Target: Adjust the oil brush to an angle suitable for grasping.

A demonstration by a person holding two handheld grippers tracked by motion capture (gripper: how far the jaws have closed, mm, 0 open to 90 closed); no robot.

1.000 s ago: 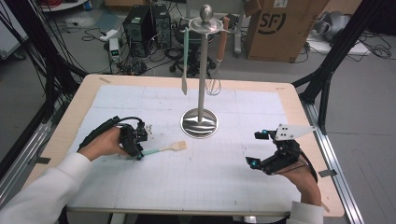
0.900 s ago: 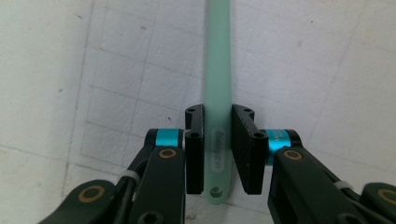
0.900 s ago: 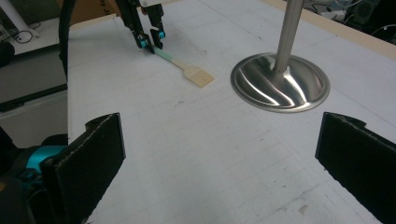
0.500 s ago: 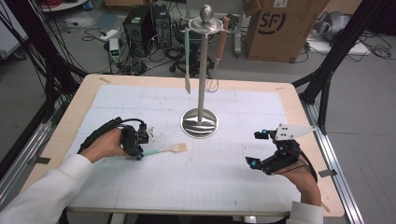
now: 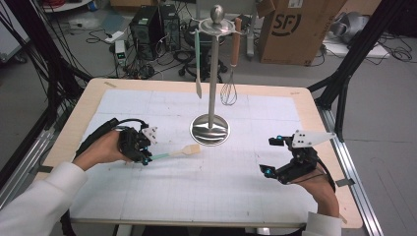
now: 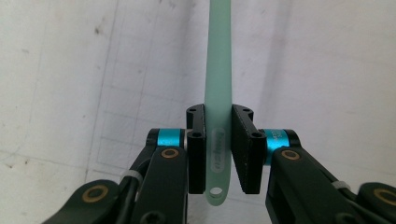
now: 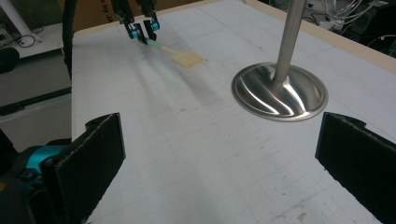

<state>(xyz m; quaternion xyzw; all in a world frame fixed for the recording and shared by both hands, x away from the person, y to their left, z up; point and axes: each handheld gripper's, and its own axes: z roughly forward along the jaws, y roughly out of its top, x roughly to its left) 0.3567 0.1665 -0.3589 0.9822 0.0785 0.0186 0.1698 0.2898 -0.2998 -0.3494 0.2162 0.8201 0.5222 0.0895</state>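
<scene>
A spatula (image 5: 173,154) with a pale green handle and a beige head points right from my left gripper (image 5: 145,156), which is shut on the handle's end. In the left gripper view the black pads (image 6: 196,140) clamp the green handle (image 6: 218,70) just above its hanging hole. The spatula head (image 7: 189,59) hovers just over the white mat. At the table's right my right gripper (image 5: 269,156) stands open, nothing between its jaws (image 7: 224,154). It faces the steel stand's base (image 7: 280,93).
A steel utensil stand (image 5: 210,130) rises mid-table. A green-handled scraper (image 5: 197,64) and a whisk (image 5: 228,91) hang from its top. A white gridded mat (image 5: 221,191) covers the wooden table. A cardboard box (image 5: 295,29) and computers stand on the floor beyond.
My left hand has risen slightly, taking the spatula up off the mat. The right hand has stayed where it was.
</scene>
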